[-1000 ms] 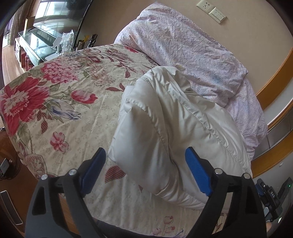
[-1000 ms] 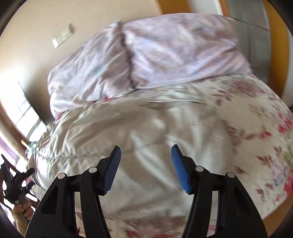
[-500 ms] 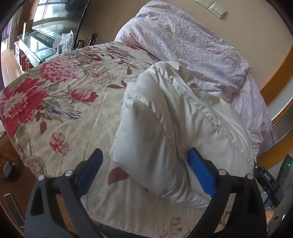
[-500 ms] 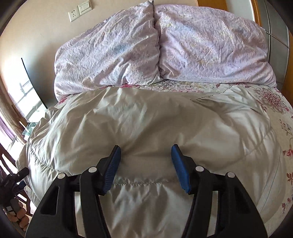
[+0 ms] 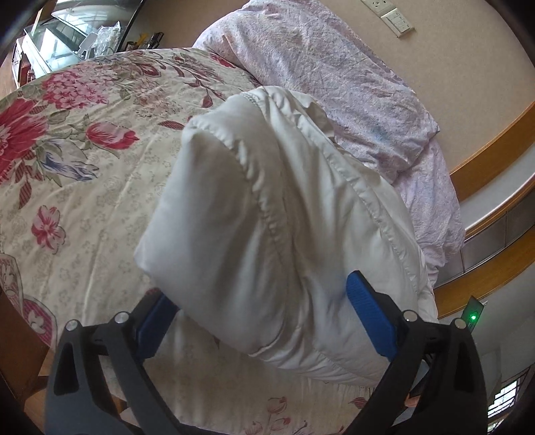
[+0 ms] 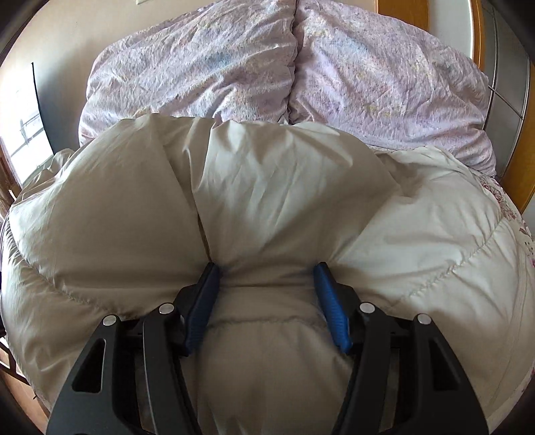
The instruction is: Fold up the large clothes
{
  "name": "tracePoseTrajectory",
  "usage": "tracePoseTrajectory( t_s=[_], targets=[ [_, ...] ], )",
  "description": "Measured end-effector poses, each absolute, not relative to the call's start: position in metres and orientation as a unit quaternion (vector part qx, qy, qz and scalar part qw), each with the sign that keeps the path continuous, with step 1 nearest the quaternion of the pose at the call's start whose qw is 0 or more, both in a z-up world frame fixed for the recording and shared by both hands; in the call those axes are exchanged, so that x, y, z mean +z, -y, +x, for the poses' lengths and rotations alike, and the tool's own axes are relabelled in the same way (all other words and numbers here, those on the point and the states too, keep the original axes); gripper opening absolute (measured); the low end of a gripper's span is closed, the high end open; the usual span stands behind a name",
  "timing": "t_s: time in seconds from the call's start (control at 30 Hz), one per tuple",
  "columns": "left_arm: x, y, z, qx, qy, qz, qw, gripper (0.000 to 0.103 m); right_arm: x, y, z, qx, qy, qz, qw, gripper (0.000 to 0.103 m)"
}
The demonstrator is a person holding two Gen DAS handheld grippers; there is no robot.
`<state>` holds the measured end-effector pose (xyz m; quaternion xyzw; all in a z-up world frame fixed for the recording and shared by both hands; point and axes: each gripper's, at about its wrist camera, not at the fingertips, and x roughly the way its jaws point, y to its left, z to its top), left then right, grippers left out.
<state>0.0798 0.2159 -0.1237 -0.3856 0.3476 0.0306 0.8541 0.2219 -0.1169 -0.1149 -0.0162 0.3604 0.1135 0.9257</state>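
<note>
White puffer jacket (image 5: 284, 207), soft, bulky and slippery: left gripper (image 5: 264, 314) opening around its fold, right gripper (image 6: 267, 301) pinching a quilted seam.

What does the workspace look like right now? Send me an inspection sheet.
Surface: bed with floral cover.
Job's things: white puffy jacket bundled on the bed.
Clutter: two lilac pillows at the head; small items on a side unit.
Grippers: left gripper wide around the jacket's end, jaws opening; right gripper half open, pads pushed into jacket folds.
Cables: nothing seen.
Surroundings: wall sockets, wooden headboard.
</note>
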Motion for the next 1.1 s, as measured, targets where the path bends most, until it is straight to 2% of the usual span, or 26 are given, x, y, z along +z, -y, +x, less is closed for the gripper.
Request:
tracePoseTrajectory(
  t_s=[0.37,0.53,0.73,1.03,1.1],
  targets=[
    [-0.117,-0.238,0.098,0.063,-0.326,-0.410,0.849,0.097,-0.116,0.116,0.220,0.103,-0.368,-0.005,0.924,0.061],
    [-0.112,-0.251,0.097,0.077,-0.319,-0.406,0.853,0.090,-0.106,0.112,0.216,0.078,-0.392,0.013,0.917,0.061],
    [-0.113,-0.240,0.102,0.082,-0.335,-0.384,0.857,0.089,-0.114,0.106,0.212,0.071,-0.367,-0.009,0.928,0.062],
    [-0.131,-0.253,0.086,-0.003,-0.365,-0.512,0.778,0.089,-0.116,0.109,0.211,0.083,-0.355,0.000,0.931,0.062],
    [-0.132,-0.250,0.079,-0.005,-0.376,-0.515,0.771,0.088,-0.116,0.110,0.211,0.087,-0.354,0.003,0.931,0.062]
  ],
)
